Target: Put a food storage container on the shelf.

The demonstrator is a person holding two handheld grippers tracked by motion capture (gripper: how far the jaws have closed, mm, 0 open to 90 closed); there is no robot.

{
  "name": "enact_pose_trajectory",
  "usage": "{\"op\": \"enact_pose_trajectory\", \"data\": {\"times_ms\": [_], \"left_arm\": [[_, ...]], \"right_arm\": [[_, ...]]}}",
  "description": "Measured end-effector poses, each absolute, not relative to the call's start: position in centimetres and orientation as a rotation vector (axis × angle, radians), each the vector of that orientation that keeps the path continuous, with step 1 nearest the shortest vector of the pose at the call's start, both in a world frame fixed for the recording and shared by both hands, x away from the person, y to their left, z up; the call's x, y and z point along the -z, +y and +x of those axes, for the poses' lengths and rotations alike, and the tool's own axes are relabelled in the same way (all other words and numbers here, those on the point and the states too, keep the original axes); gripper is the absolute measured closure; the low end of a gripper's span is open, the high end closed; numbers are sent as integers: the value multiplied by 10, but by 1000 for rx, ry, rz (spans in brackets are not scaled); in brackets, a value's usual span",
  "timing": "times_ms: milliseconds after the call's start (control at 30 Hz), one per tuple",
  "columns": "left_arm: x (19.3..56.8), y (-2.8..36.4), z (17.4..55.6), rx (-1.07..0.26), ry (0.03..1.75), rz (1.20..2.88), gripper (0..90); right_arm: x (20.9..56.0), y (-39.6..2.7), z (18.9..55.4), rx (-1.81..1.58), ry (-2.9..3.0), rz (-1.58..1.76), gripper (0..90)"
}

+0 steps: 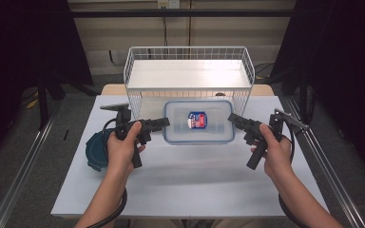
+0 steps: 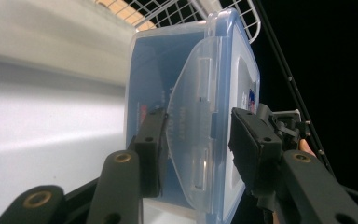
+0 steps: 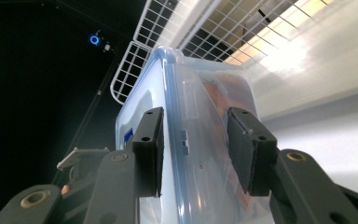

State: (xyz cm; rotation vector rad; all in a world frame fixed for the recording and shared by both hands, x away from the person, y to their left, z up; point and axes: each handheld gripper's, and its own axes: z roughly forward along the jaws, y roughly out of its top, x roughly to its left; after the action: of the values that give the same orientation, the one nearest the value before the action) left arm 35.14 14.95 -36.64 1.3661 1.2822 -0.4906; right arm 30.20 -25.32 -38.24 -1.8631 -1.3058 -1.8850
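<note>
Plainly, left fingers (image 2: 150,149): closed on the left short end of the lidded plastic box (image 1: 198,121), one pad on the body side, one over the lid's clip flap, in the lower middle of the left gripper view.
Right fingers (image 3: 149,147): closed on the opposite short end, straddling the blue seal line, lower middle of the right gripper view.
Left gripper (image 1: 159,124): left of centre in the high view, level, pointing inward.
Right gripper (image 1: 234,120): right of centre, mirroring it.
Box position: centre of the high view, held between both grippers just in front of the white wire basket (image 1: 190,76), apparently lifted off the counter (image 1: 185,180).
Handling, my judgement: stiff clear walls, smooth and rather slippery; light unless filled, and the contents are hard to make out.
Where to hold: the two short ends, across lid rim and wall together; the hinged clip flaps could give or pop open, so keep both ends level.
Nearby: dark teal round lid (image 1: 95,149) at left.
</note>
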Motion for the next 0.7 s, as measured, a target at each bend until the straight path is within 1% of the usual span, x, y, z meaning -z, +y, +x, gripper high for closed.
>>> {"op": "enact_pose_trajectory", "data": {"times_ms": [267, 533, 700], "left_arm": [[352, 158, 353, 472, 1257, 1320, 581], [335, 163, 356, 455, 1246, 1317, 581], [324, 164, 361, 439, 1240, 1316, 581]], "right_arm": [[367, -246, 307, 1927, -1294, -1839, 582], [347, -240, 313, 1948, -1294, -1824, 582], [341, -238, 318, 1971, -1288, -1815, 583]]}}
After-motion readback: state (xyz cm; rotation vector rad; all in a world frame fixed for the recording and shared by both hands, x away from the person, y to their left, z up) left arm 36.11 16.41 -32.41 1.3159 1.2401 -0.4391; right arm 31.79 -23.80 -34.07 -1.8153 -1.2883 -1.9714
